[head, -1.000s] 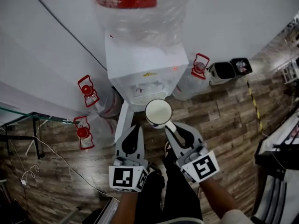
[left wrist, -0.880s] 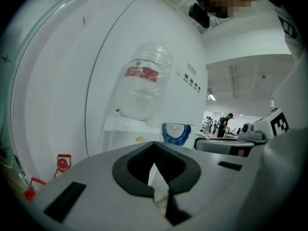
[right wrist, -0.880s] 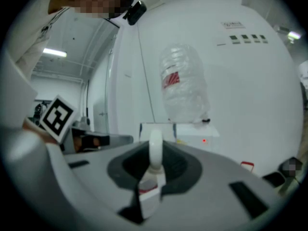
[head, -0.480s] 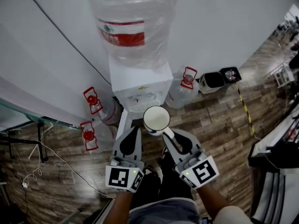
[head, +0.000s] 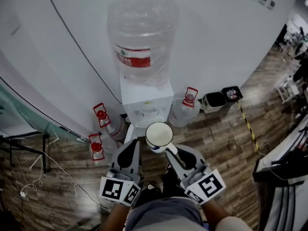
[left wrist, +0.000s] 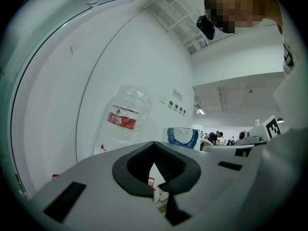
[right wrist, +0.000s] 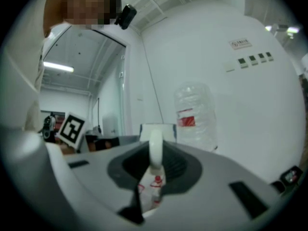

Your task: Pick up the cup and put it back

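Two claws point level ahead of us. The left claw (head: 134, 142) has its jaws together on nothing. The right claw (head: 172, 148) is clamped on the handle of the cup (head: 159, 135). The cup hangs upright in the air, clear of any support, just in front of the water dispenser (head: 147, 105). Compared with a second ago, both claws and the cup have risen, and the dispenser's bottle (head: 142, 32) now shows whole. We judge the pick-up complete; the return remains.
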A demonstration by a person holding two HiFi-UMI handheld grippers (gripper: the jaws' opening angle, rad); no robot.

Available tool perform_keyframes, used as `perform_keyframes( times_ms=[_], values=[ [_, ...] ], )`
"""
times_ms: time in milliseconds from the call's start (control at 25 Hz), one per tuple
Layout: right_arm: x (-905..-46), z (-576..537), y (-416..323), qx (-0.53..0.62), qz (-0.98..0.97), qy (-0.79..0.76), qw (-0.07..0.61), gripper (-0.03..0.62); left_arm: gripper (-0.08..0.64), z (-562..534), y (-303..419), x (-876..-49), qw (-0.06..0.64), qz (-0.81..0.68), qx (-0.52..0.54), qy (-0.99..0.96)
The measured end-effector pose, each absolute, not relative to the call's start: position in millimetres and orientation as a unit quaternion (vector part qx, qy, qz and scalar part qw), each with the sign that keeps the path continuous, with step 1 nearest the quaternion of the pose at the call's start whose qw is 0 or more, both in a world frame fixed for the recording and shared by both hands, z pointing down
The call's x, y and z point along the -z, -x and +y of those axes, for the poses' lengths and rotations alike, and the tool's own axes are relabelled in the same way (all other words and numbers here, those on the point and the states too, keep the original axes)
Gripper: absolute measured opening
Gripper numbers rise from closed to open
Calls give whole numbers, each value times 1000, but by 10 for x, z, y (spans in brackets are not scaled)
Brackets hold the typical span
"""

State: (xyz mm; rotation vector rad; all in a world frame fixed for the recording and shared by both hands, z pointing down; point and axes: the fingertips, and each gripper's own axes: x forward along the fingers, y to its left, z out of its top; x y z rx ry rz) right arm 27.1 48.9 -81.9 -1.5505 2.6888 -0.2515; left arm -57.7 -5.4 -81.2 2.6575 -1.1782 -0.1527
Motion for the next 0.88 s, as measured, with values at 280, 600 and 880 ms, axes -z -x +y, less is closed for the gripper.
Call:
perform_keyframes(
  times_ms=[280,600,880],
  values=[
    [1130,874,-212,68,863,500,27,71,6,316,649,1077,114,-396,56,-909],
    [1250,1203,-55,61,869,490,33,71,6,678,733,1161,121,-397,63,-908],
    [1296,1320,-3,61,871,486,43,71,6,832,791,1274,105,-401,57,-908]
  ],
)
